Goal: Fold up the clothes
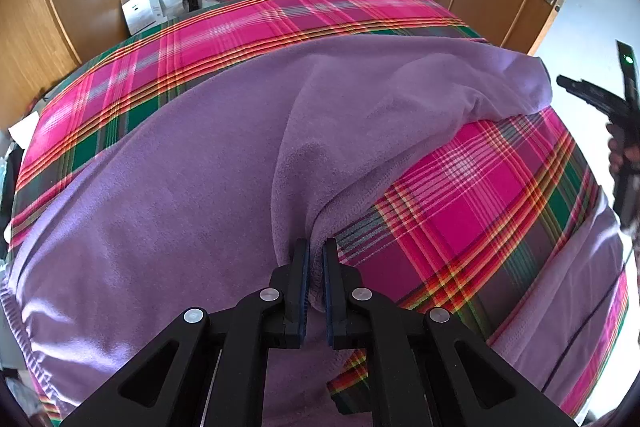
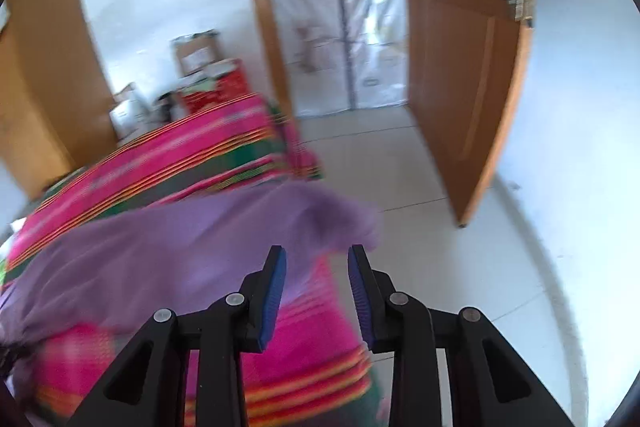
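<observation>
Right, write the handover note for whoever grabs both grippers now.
Left gripper: shut on the hemmed edge of the purple fleece garment.
Right gripper: open, nothing between its pads, out past the garment's far corner.
Garment lies partly spread on the plaid bedcover, one corner flopped over.
Done: one loose fold at most.
Left: regrasp with the right, square it up, finish folding.

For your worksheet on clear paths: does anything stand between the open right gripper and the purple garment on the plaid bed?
Nothing visible does. The right gripper has open jaws with nothing between them, and the purple garment lies just beyond its tips on the plaid bedcover. The left gripper is shut on the garment's hem.
</observation>
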{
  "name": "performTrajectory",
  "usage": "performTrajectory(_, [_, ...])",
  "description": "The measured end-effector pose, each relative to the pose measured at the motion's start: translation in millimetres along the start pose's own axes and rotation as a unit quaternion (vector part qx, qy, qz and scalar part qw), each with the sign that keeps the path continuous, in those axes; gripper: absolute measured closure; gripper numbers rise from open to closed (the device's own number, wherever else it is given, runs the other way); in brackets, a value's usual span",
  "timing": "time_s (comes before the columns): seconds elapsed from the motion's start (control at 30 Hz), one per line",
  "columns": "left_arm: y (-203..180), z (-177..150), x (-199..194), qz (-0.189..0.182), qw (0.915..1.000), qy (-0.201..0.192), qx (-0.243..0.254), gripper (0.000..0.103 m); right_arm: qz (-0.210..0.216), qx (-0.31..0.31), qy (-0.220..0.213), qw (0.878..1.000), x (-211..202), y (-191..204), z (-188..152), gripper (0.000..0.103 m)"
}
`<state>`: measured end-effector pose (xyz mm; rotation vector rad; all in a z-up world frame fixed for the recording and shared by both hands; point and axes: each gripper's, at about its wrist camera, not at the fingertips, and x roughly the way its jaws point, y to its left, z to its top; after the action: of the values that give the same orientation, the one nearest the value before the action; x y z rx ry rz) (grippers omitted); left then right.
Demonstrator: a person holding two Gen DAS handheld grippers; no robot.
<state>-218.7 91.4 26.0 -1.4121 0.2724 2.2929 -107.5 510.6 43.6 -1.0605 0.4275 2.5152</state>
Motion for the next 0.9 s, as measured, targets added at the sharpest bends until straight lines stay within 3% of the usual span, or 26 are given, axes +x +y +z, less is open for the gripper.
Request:
performTrajectory(0.17, [-1, -1, -1, 0.0, 1.0, -0.001, 0.0, 0.097, 0.028, -0.047, 0.03, 0.998, 2, 28, -18, 0.07])
performTrajectory(0.53, [-1, -5, -10, -0.009, 0.9999, -0.005, 0.0, 0.097, -0.003, -0.121, 0.043, 0.992, 20, 61, -31, 0.058])
performTrajectory(0.7, [-11, -7, -16, 0.01, 0.9994, -0.016, 0.028, 0.096, -0.006, -0.132, 0.048, 0.99, 25, 63, -31, 0.057])
performTrajectory(0.9, [-26, -6, -13, 0.044, 0.9966, -0.024, 0.065, 0.083, -0.005, -0.144, 0.044, 0.989, 26, 63, -30, 0.054])
